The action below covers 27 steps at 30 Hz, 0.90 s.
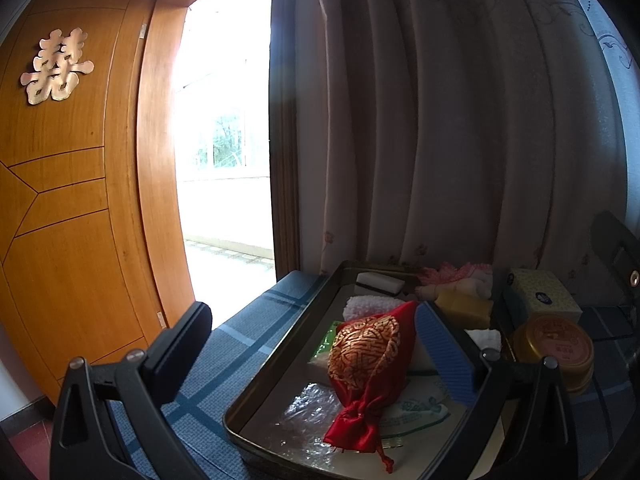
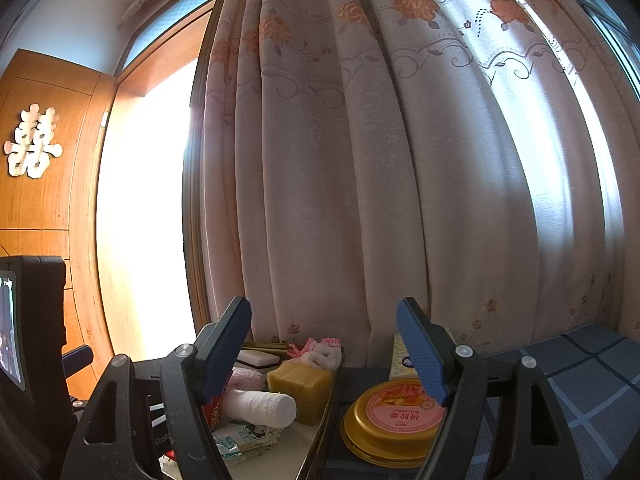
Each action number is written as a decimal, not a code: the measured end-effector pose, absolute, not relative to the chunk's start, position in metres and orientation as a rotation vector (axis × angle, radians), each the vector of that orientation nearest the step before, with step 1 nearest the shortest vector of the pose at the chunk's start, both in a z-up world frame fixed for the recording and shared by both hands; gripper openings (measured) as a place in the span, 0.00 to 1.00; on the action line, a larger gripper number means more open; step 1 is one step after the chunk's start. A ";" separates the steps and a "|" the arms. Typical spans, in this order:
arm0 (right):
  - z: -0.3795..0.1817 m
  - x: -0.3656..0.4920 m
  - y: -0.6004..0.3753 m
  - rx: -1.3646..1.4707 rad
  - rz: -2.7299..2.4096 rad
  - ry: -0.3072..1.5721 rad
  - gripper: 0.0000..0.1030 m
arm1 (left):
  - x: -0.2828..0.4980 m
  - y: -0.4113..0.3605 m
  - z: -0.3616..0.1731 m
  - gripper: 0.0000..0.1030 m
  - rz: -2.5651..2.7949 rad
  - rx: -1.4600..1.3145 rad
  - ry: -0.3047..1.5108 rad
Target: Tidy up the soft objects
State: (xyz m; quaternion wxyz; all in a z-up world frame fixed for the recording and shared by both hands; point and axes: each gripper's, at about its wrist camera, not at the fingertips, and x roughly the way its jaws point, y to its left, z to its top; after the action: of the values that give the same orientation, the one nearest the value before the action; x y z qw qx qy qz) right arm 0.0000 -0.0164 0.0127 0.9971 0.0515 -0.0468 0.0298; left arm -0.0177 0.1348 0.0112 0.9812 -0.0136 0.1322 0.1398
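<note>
A dark tray (image 1: 256,380) sits on a blue plaid surface. In it lie a red and gold drawstring pouch (image 1: 366,364), a white rolled cloth (image 2: 260,402), a yellow sponge block (image 2: 302,386), a white block (image 1: 380,283), a pink and white cloth (image 2: 320,352), flat packets and bubble wrap (image 1: 308,420). My left gripper (image 1: 316,344) is open and empty, its jaws wide on either side of the pouch, above the tray. My right gripper (image 2: 326,360) is open and empty, above the tray's right rim (image 2: 334,396).
A gold round tin (image 2: 394,420) and a pale tissue pack (image 1: 544,294) stand right of the tray. A flowered curtain (image 2: 380,160) hangs close behind. An open wooden door (image 1: 68,200) and bright doorway lie to the left.
</note>
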 end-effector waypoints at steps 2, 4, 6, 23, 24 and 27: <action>0.013 0.000 -0.017 0.103 0.060 -0.093 0.75 | -0.017 0.136 0.011 1.00 0.290 -0.029 0.268; 0.013 0.000 -0.016 0.103 0.060 -0.093 0.75 | -0.017 0.137 0.011 1.00 0.290 -0.033 0.269; 0.013 0.000 -0.016 0.103 0.059 -0.093 0.75 | -0.016 0.137 0.011 1.00 0.284 -0.032 0.270; 0.012 0.000 -0.016 0.103 0.057 -0.092 0.75 | -0.017 0.131 0.011 1.00 0.273 -0.030 0.258; 0.012 0.000 -0.016 0.103 0.057 -0.091 0.75 | -0.016 0.131 0.011 1.00 0.275 -0.029 0.259; 0.012 0.000 -0.016 0.103 0.057 -0.094 0.75 | -0.016 0.132 0.011 1.00 0.274 -0.030 0.260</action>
State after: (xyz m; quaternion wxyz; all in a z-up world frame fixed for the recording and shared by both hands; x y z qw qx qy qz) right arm 0.0003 -0.0165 0.0123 0.9972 0.0517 -0.0467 0.0283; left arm -0.0157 0.1319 0.0113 0.9821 -0.0148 0.1294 0.1362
